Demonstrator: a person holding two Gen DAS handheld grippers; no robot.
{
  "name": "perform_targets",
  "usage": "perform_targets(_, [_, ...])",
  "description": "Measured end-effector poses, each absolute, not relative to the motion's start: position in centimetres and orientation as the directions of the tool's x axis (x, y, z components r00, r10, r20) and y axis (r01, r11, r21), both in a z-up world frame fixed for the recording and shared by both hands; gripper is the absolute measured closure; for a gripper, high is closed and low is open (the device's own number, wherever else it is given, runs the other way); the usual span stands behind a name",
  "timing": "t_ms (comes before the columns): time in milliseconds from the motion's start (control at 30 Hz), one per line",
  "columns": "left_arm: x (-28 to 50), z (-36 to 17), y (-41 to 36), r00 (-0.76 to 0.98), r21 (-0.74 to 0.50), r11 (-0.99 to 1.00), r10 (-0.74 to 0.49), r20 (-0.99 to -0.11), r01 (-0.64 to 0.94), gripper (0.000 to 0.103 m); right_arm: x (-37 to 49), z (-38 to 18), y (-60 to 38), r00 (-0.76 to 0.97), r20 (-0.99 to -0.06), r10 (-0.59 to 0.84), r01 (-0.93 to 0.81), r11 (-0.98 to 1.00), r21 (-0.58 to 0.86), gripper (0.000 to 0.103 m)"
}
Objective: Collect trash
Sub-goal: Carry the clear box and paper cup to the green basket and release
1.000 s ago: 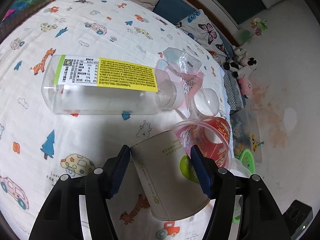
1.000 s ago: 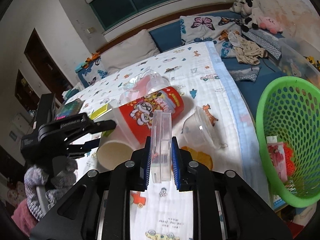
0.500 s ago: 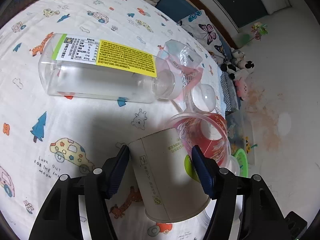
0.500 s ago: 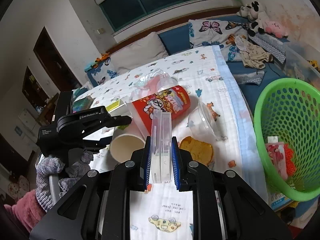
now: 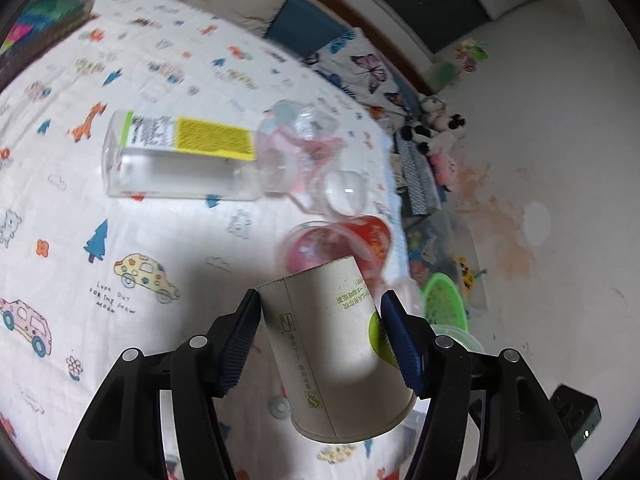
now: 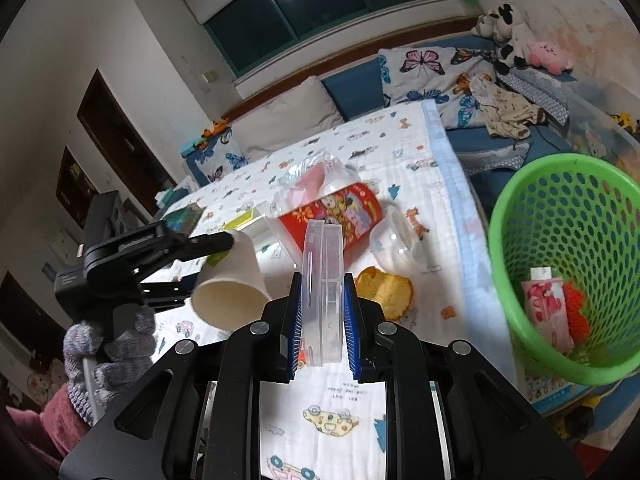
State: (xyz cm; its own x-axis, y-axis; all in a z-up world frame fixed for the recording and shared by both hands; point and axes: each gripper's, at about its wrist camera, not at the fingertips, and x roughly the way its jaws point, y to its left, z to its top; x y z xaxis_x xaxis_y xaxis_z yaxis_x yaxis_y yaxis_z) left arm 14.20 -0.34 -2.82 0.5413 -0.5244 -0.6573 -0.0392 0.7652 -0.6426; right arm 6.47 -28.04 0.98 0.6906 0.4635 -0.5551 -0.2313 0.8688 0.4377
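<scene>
In the left wrist view the left tool (image 5: 320,336) pinched a white paper cup (image 5: 336,356) between its blue pads, lifted clear of the cartoon-print bed cover (image 5: 120,264); beyond it lay a clear plastic bottle (image 5: 180,160) on its side, and nearer a red printed cup (image 5: 344,240). In the right wrist view the right tool (image 6: 322,320) was pressed onto a flat clear plastic case (image 6: 323,292) held on edge; a green mesh basket (image 6: 560,264) stood beside the bed to the right, a pink packet (image 6: 546,304) inside; a gloved hand (image 6: 108,344) carried the other tool.
</scene>
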Motion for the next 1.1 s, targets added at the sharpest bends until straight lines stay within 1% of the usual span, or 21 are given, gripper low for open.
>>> perform_targets(167, [13.9, -0.6, -2.5, 0.534, -0.648, 0.760, -0.569, -0.625, 0.051, 0.043, 5.7, 2.0, -30.4, 0.731, -0.536, 0.422, -0.192, 0.881, 0.432, 0.084])
perform_targets(333, [14.6, 1.0, -6.0, 0.501, -0.643, 0.754, -0.613, -0.611, 0.138, 0.044, 5.4, 2.3, -34.2, 0.778, -0.540, 0.322, -0.098, 0.910, 0.403, 0.084])
perform_targets(533, [16.0, 2.2, -10.5, 0.472, -0.619, 0.755, -0.636, -0.610, 0.218, 0.045, 5.9, 1.2, -39.1, 0.801, -0.574, 0.171, 0.055, 0.934, 0.354, 0.084])
perform_targets(700, [17.1, 2.5, -13.8, 0.449, -0.603, 0.753, -0.649, -0.614, 0.263, 0.045, 6.5, -0.9, -42.0, 0.780, -0.619, 0.090, 0.150, 0.933, 0.326, 0.083])
perform_targets(867, [18.0, 2.5, -17.0, 0.427, -0.585, 0.753, -0.654, -0.624, 0.300, 0.045, 6.9, -3.1, -44.5, 0.754, -0.654, 0.052, 0.216, 0.922, 0.322, 0.083])
perform_targets(933, [18.4, 2.5, -18.5, 0.416, -0.576, 0.752, -0.658, -0.627, 0.321, 0.045, 6.9, -3.9, -45.3, 0.749, -0.662, 0.031, 0.242, 0.917, 0.316, 0.080])
perform_targets(1067, [18.7, 2.7, -21.4, 0.402, -0.547, 0.751, -0.661, -0.634, 0.370, 0.045, 7.0, -4.7, -46.6, 0.740, -0.673, 0.018, 0.268, 0.909, 0.320, 0.080])
perform_targets(1100, [18.9, 2.7, -22.4, 0.391, -0.542, 0.747, -0.664, -0.637, 0.385, 0.045, 7.0, -4.7, -46.8, 0.739, -0.673, 0.014, 0.273, 0.908, 0.319, 0.077])
